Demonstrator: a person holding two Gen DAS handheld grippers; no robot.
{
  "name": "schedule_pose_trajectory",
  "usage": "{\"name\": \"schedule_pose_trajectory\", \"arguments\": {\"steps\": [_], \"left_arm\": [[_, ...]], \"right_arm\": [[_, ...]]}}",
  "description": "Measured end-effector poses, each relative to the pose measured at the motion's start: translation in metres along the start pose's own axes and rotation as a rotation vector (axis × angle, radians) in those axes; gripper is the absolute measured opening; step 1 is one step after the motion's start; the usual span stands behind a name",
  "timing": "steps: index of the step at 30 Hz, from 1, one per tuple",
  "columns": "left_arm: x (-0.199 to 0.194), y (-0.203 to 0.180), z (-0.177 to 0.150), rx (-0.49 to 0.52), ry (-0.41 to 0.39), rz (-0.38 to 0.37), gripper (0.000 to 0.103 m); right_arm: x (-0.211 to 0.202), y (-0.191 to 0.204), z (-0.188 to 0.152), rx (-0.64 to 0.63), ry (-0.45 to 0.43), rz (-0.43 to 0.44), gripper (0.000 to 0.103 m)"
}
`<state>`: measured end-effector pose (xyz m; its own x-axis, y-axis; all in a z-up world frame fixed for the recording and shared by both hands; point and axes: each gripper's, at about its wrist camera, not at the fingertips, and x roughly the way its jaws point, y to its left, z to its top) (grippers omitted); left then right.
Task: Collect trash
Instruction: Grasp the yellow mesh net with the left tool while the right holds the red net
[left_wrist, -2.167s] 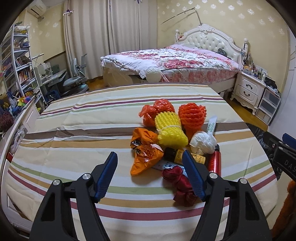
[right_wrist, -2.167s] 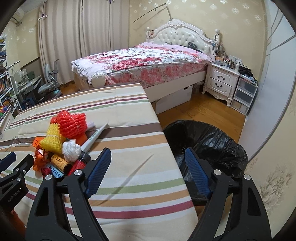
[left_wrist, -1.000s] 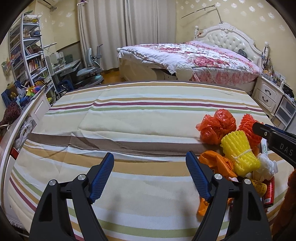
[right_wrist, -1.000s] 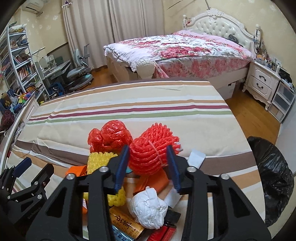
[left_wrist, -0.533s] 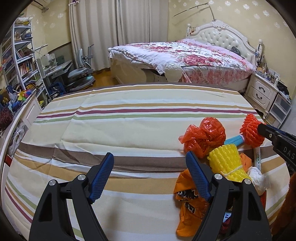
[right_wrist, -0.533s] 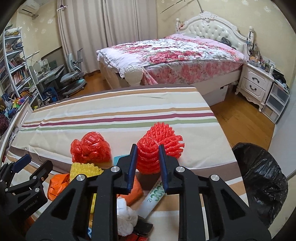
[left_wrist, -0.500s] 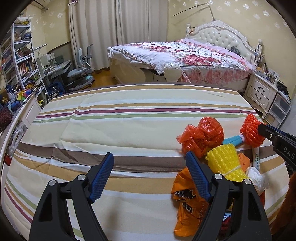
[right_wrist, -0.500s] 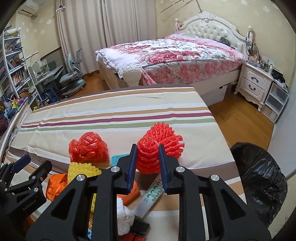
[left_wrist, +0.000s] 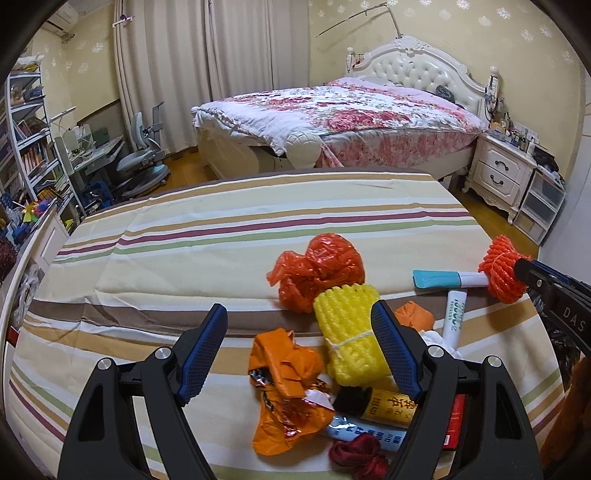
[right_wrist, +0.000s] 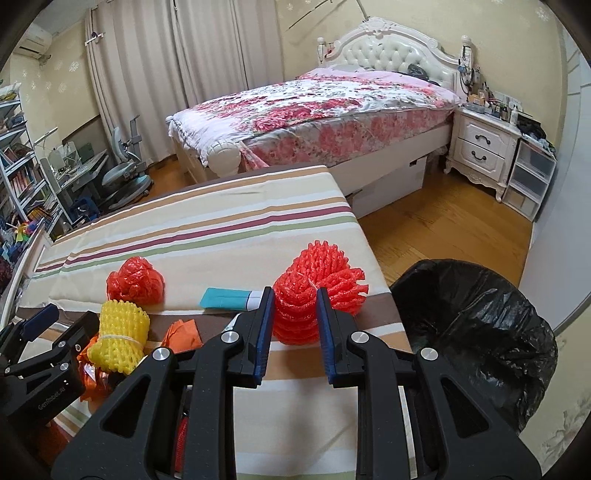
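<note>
A home bedroom: a bed (right_wrist: 325, 110) with a white tufted headboard (right_wrist: 388, 48) and floral quilt, a white nightstand (right_wrist: 484, 151), floor-length curtains (right_wrist: 184, 74), wooden flooring, a wall air conditioner (left_wrist: 62, 22), and a study corner with bookshelves (left_wrist: 26, 147) and desk chair (left_wrist: 142, 162).

A trash pile (left_wrist: 332, 354) lies on the table (left_wrist: 207, 258), the bin (right_wrist: 476, 325) beside its right edge, the bed (left_wrist: 343, 122) behind.

A red foam fruit net (right_wrist: 314, 295) was pinched at its middle, its frilled end fanned out above the striped tabletop's edge. Left on the cloth lay a yellow foam net (left_wrist: 351, 332), a crumpled red bag (left_wrist: 317, 269), orange wrappers (left_wrist: 288, 387) and a teal-ended tube (left_wrist: 447, 278). A black-lined bin (right_wrist: 476, 332) stood beside the table.
</note>
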<state>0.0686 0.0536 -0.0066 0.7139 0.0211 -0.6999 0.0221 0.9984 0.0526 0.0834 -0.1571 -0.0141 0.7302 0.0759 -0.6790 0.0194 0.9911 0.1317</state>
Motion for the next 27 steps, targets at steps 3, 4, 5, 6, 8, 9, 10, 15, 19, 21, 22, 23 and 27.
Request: {"name": "schedule_pose_trajectory", "arguments": {"steps": [3,4,5,6,8,9,10,15,19,21,22,23,27], "left_arm": [[0.006,-0.012,-0.002,0.026,0.01,-0.01,0.072],[0.008,-0.015,-0.002,0.034,0.016,-0.011,0.071],[0.011,-0.017,-0.002,0.041,0.021,-0.011,0.07],[0.014,-0.019,-0.002,0.048,0.027,-0.01,0.066],[0.019,-0.02,-0.004,0.053,0.04,-0.026,0.057],[0.021,-0.019,-0.004,0.049,0.043,-0.034,0.054],[0.02,-0.022,-0.006,0.049,0.038,-0.029,0.048],[0.017,-0.019,-0.008,0.049,0.024,-0.04,0.037],[0.012,-0.012,-0.007,0.027,0.009,-0.049,0.034],[0.008,-0.007,-0.005,0.02,-0.003,-0.048,0.033],[0.007,-0.005,-0.005,0.017,-0.009,-0.045,0.033],[0.005,-0.003,-0.004,0.013,-0.014,-0.042,0.033],[0.001,0.012,-0.004,-0.013,-0.023,-0.028,0.033]], "right_arm": [[0.0,-0.006,-0.003,0.014,0.006,0.012,0.022],[0.0,-0.007,-0.004,0.015,0.007,0.016,0.022],[0.0,-0.006,-0.006,0.016,0.008,0.02,0.022],[0.0,-0.007,-0.007,0.017,0.008,0.024,0.022],[0.0,-0.007,-0.007,0.017,0.006,0.034,0.022],[0.0,-0.007,-0.007,0.016,0.005,0.037,0.022],[-0.001,-0.007,-0.007,0.014,0.003,0.038,0.022],[-0.002,-0.007,-0.005,0.014,-0.003,0.046,0.022],[-0.002,0.003,-0.001,0.0,-0.009,0.059,0.022],[-0.002,0.01,0.001,-0.014,-0.014,0.067,0.022],[-0.003,0.013,0.001,-0.018,-0.016,0.071,0.022],[-0.003,0.016,0.002,-0.022,-0.018,0.075,0.022],[-0.003,0.027,0.006,-0.037,-0.019,0.088,0.022]]}}
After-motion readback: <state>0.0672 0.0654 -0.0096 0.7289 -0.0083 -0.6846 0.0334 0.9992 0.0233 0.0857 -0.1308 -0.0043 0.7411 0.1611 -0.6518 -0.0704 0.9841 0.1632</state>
